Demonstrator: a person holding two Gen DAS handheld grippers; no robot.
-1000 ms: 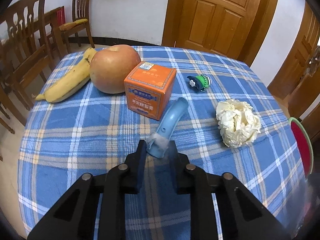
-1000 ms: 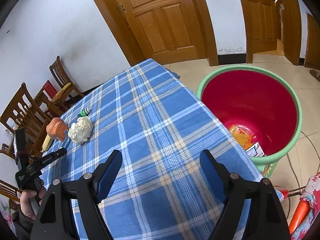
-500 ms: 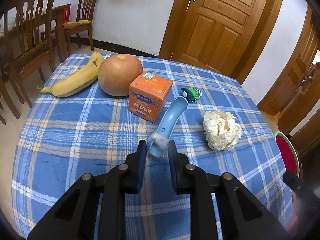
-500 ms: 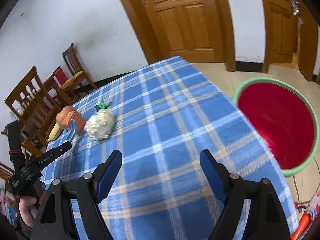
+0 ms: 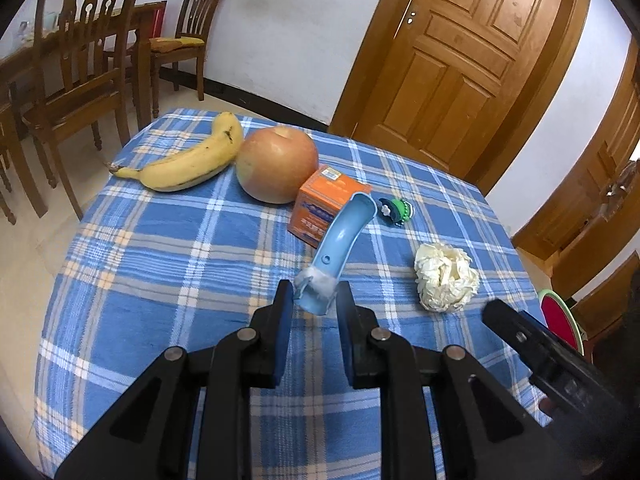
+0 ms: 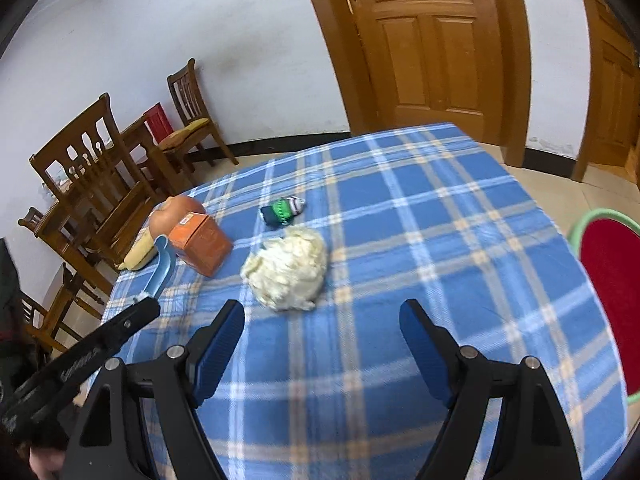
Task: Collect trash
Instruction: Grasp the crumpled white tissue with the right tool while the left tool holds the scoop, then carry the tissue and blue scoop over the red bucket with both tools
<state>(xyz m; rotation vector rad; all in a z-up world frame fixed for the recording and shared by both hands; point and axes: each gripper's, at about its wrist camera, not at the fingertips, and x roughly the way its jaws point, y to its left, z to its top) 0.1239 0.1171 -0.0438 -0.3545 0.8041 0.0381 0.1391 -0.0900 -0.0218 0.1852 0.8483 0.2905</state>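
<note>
**Left gripper grips blue scoop handle; right gripper spread over paper wad**

The crumpled paper wad (image 6: 286,268) lies mid-frame on the checked tablecloth (image 6: 440,240). The right gripper (image 6: 322,336) hovers just short of it, fingers wide apart. The left gripper (image 5: 312,304) pinches the blue handle (image 5: 340,240) at lower centre. Orange box (image 5: 324,204), apple (image 5: 276,164), banana (image 5: 192,160) and a small green toy (image 5: 396,210) sit behind; the red bin (image 6: 612,296) is at right.

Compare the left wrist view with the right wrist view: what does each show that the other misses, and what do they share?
Only the left wrist view shows the left gripper shut on the blue curved piece, and the whole banana.

Only the right wrist view shows the open right gripper and more of the red bin.

Both show the crumpled paper ball, orange box, apple, green toy and plaid tablecloth.
</note>
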